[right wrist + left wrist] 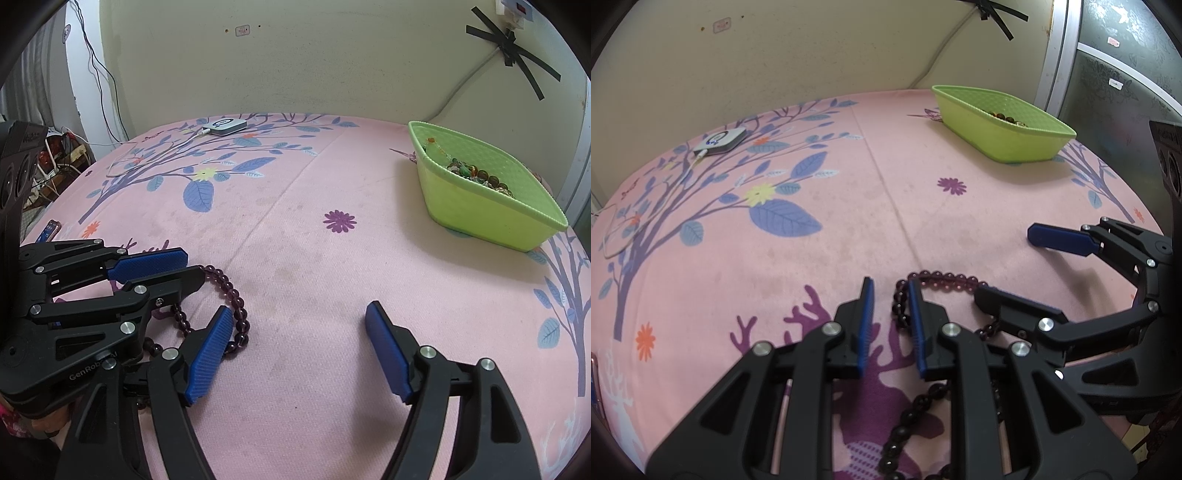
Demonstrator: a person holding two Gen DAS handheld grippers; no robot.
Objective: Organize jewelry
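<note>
Beads [480,177] heaped in green basket [491,218]; purple necklace [225,295] outside on sheet [314,288]

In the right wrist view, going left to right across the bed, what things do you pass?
Left gripper → purple bead necklace → purple flower print → green basket holding beaded jewelry.

A home bedroom is indicated by a bed [314,240] spread with a pink floral sheet against a plain wall [314,66].
</note>
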